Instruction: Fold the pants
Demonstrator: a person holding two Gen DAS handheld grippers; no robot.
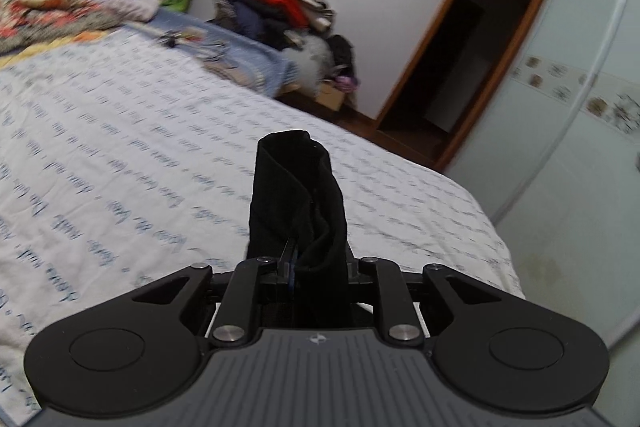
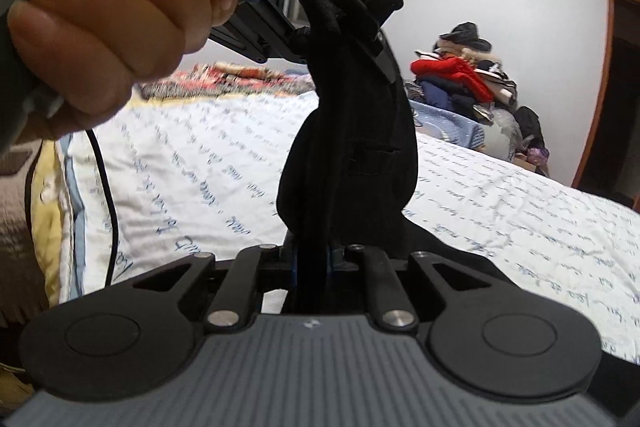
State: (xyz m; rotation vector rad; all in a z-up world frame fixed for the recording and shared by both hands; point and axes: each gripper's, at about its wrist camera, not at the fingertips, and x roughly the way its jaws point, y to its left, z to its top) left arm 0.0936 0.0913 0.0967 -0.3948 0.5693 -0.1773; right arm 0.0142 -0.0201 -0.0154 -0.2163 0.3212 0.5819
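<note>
The black pants (image 1: 294, 187) are bunched into a narrow roll that sticks out from my left gripper (image 1: 298, 251), which is shut on the cloth above the white printed bedspread (image 1: 120, 147). In the right wrist view the same pants (image 2: 352, 147) stretch upward from my right gripper (image 2: 312, 251), whose jaws are closed on the fabric, to the left gripper (image 2: 320, 11) at the top. A hand (image 2: 100, 39) holds that gripper's grey handle. Both sets of fingertips are mostly hidden by the dark cloth. The pants hang clear of the bed (image 2: 200, 167).
A heap of clothes (image 1: 280, 7) with a red garment stands past the bed's far side. A floral blanket (image 1: 48, 15) lies at the bed's far left. A wooden doorway (image 1: 452, 67) and a pale sliding wardrobe door (image 1: 560, 107) are on the right. A black cable (image 2: 108, 207) hangs from the hand.
</note>
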